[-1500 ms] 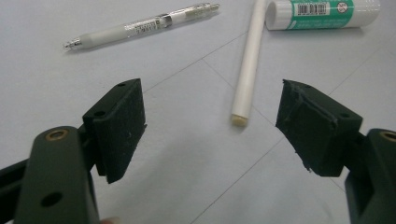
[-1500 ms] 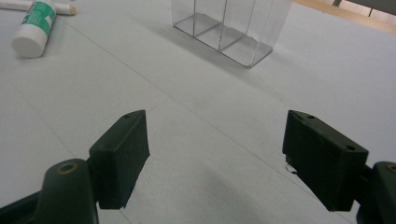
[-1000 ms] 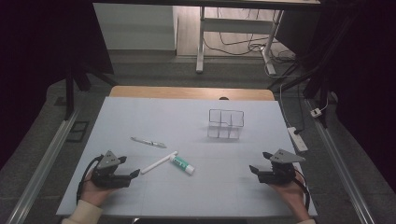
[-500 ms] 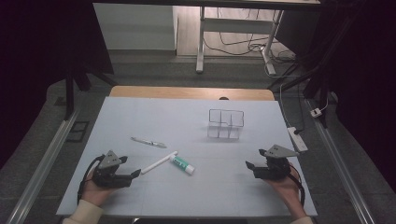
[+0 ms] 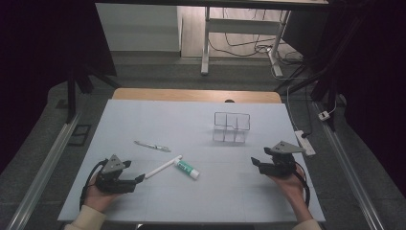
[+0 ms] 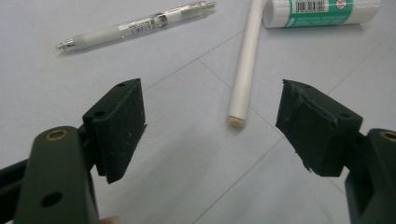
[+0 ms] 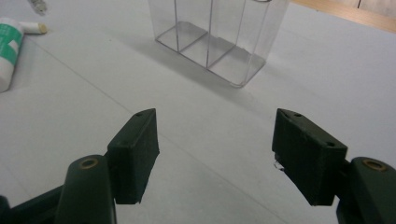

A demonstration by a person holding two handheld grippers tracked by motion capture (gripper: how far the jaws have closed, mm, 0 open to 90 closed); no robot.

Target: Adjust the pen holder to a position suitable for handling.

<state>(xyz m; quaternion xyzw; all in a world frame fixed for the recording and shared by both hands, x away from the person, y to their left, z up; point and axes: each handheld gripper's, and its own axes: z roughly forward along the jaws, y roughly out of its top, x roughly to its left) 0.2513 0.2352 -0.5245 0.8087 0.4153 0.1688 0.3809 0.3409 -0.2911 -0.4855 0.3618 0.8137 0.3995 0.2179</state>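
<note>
— Pale grey table (image 5: 143, 120) is filling the middle of the high view, with dark floor and cables lying beyond its upper edge. How far is the tidying getting?

— Barely started, I'd judge. Clear plastic organiser with upright compartments (image 5: 231, 127) is standing right of centre, and all of its cells are looking empty. In the right gripper view it is sitting at the top of the frame (image 7: 217, 35).

— And the pieces to go in?

— All three are lying loose at lower centre-left: a long white stick (image 5: 163, 166), a white-and-green glue tube (image 5: 187, 169) just beside it, and a slim clear pen (image 5: 152, 146) above them.

— What are the tongs doing?

— Left gripper (image 5: 135, 180) is resting at lower left, jaws spread wide and holding nothing; in its own view the stick's end (image 6: 237, 120) is lying just ahead between them. Right gripper (image 5: 257, 162) is hovering at lower right, jaws also apart and empty, having just been closing slightly. So every item is waiting to be picked and placed.
</note>
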